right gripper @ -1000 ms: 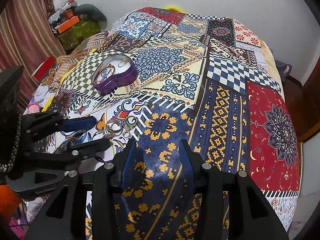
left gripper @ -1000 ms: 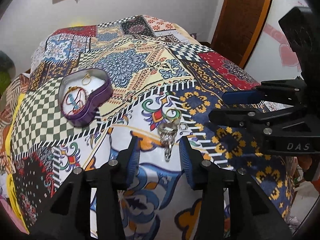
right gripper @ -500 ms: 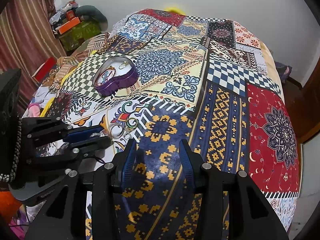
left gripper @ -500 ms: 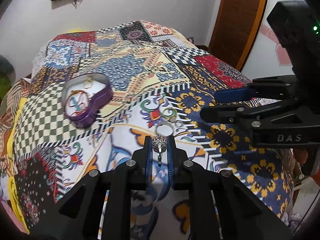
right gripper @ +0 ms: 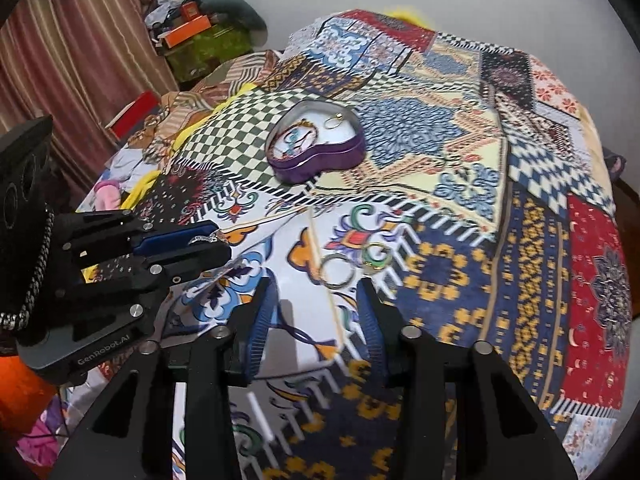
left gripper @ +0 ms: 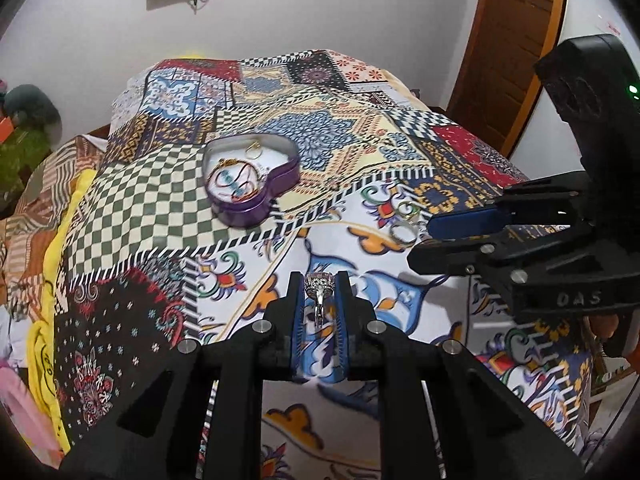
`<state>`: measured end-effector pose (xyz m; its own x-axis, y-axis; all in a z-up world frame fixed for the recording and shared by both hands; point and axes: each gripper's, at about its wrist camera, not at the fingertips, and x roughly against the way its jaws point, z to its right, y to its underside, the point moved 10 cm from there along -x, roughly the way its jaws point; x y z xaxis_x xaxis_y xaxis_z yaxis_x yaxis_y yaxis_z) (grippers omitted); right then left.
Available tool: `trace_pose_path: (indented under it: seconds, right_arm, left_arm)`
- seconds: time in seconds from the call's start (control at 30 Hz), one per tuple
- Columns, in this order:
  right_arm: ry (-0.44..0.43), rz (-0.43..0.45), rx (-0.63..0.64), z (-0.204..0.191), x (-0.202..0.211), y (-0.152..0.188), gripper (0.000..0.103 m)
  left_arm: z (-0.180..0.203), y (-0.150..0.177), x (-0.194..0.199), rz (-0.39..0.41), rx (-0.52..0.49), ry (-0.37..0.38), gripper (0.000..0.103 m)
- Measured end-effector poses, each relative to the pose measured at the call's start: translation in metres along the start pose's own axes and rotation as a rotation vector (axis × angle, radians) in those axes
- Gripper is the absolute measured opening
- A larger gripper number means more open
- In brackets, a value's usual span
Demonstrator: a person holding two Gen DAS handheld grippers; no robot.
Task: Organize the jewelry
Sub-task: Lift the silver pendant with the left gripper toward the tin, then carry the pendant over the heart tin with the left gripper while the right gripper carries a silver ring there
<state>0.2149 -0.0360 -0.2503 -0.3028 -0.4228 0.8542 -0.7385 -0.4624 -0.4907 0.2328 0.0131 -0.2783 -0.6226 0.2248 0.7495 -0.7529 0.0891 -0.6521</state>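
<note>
My left gripper (left gripper: 319, 286) is shut on a silver stone ring (left gripper: 319, 285) and holds it above the patterned bedspread; it also shows in the right wrist view (right gripper: 208, 240). A purple heart-shaped tin (left gripper: 251, 184) (right gripper: 316, 148) lies open further back, with bracelets and a gold ring inside. Two loose rings, a silver one (right gripper: 338, 273) and a green-gold one (right gripper: 376, 256), lie on the bedspread just beyond my right gripper (right gripper: 316, 292), which is open and empty. They also show in the left wrist view (left gripper: 403, 232).
The patchwork bedspread (right gripper: 520, 240) covers the whole bed. Clothes and clutter (right gripper: 120, 196) lie along the bed's left edge. A wooden door (left gripper: 516, 40) stands at the right, a curtain (right gripper: 72, 60) at the left.
My left gripper closed on the silver stone ring and lifted it off the bedspread. My right gripper moved forward towards the two loose rings.
</note>
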Motion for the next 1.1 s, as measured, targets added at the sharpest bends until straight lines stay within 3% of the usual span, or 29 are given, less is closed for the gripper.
trace_pose_path:
  seconds: [0.27,0.43,0.5,0.6,1.1]
  right_arm:
    - [0.095,-0.022,-0.003,0.008,-0.014,-0.005,0.027]
    - [0.12,-0.028,0.021,0.008,-0.019,-0.009,0.027]
    - [0.127,-0.028,0.03,0.008,-0.02,-0.009,0.02]
    - [0.126,-0.022,0.025,0.009,-0.018,-0.009,0.02]
    - [0.123,0.108,0.015,0.0,0.02,-0.046,0.02]
  left_arm:
    - [-0.011,0.004,0.004,0.013,0.033,0.009,0.013]
    - [-0.014,0.002,0.004,0.019,0.042,0.01,0.013]
    - [-0.014,0.002,0.004,0.019,0.044,0.01,0.013]
    - [-0.015,0.001,0.005,0.022,0.047,0.005,0.013]
    - [-0.039,-0.036,0.019,0.086,0.071,-0.06,0.013]
